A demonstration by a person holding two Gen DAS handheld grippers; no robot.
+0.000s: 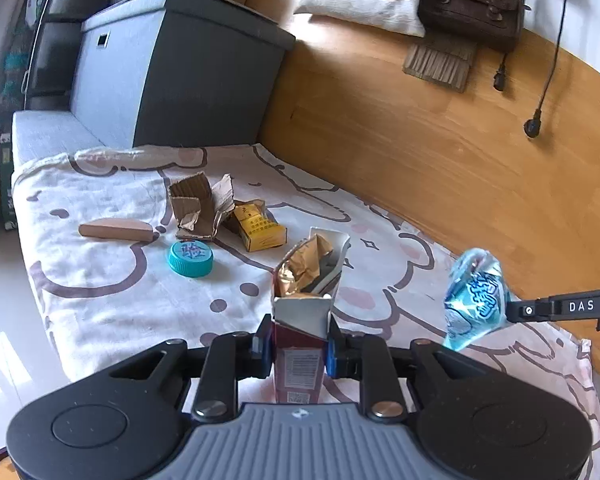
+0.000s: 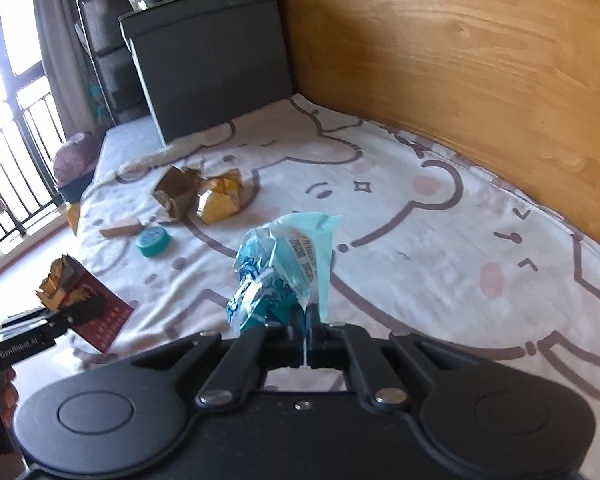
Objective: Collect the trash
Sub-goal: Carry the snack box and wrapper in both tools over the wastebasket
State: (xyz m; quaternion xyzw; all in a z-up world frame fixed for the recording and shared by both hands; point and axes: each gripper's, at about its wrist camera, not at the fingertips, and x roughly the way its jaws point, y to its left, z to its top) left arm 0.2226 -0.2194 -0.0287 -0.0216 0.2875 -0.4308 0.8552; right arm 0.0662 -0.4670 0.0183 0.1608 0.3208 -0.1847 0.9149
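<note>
My left gripper [image 1: 298, 346] is shut on a red cigarette pack [image 1: 300, 356] with gold foil sticking out of its torn top; the pack also shows in the right wrist view [image 2: 96, 312]. My right gripper [image 2: 306, 322] is shut on a crumpled blue plastic wrapper [image 2: 288, 268], also seen at the right of the left wrist view [image 1: 474, 300]. Both are held above the bed. On the sheet lie torn cardboard [image 1: 198, 208], a yellow cigarette pack [image 1: 260, 228], a teal bottle cap [image 1: 191, 258] and a brown flat piece [image 1: 118, 229].
The bed has a white cartoon-print sheet [image 1: 100, 300]. A wooden wall panel [image 1: 420, 140] runs along its far side. A dark storage box [image 1: 180, 76] stands at the bed's end. A balcony railing [image 2: 12, 160] is at the left.
</note>
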